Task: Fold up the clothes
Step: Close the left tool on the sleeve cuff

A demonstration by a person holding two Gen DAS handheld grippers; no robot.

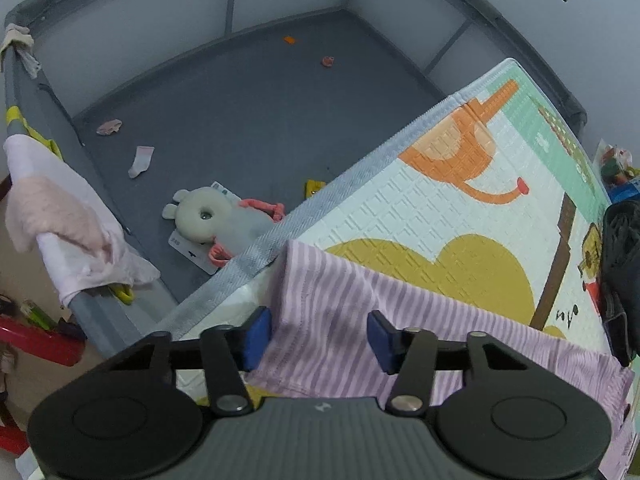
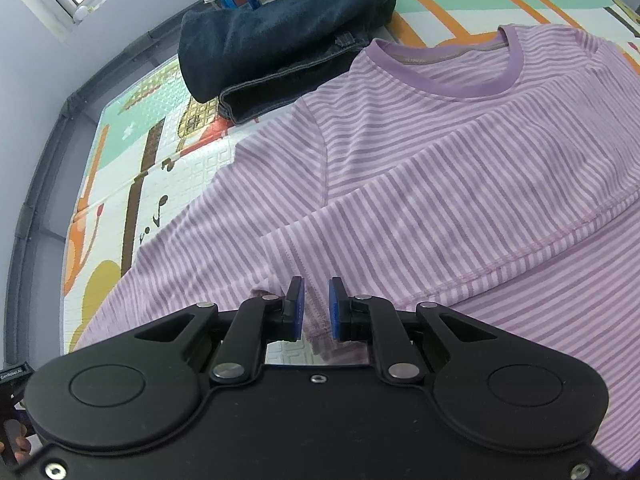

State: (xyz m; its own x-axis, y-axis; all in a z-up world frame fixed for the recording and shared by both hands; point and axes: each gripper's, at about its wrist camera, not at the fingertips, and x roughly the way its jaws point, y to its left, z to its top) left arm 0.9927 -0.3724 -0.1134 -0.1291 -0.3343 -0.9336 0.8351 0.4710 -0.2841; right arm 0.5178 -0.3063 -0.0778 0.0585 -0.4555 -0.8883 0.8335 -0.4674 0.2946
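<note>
The striped lilac shirt [image 2: 420, 152] is lying spread on the play mat [image 2: 160, 128], collar away from the right wrist cam, one sleeve already lying folded across the chest — prob so the body narrows before the next fold. The right gripper [image 2: 316, 308] is hovering over the sleeve/hem edge w/ its blue pads [image 2: 296, 308] nearly together; a strip of fabric is sitting in the narrow gap, but can't tell if it's actually pinched. The left gripper [image 1: 318, 336] is standing wide apart, straddling the shirt's other end [image 1: 340, 308], which is draping at the mat edge; nothing gripped. Folded dark jeans [image 2: 280, 32] are sitting just beside the collar, likely done and parked.

Hidden: shirt's far sleeve is cut off at frame right; gripper bodies are covering the near hem. Beyond the mat, a grey playpen floor [image 1: 240, 92] w/ a plush toy [image 1: 208, 216] and a small sock [image 1: 141, 160].
</note>
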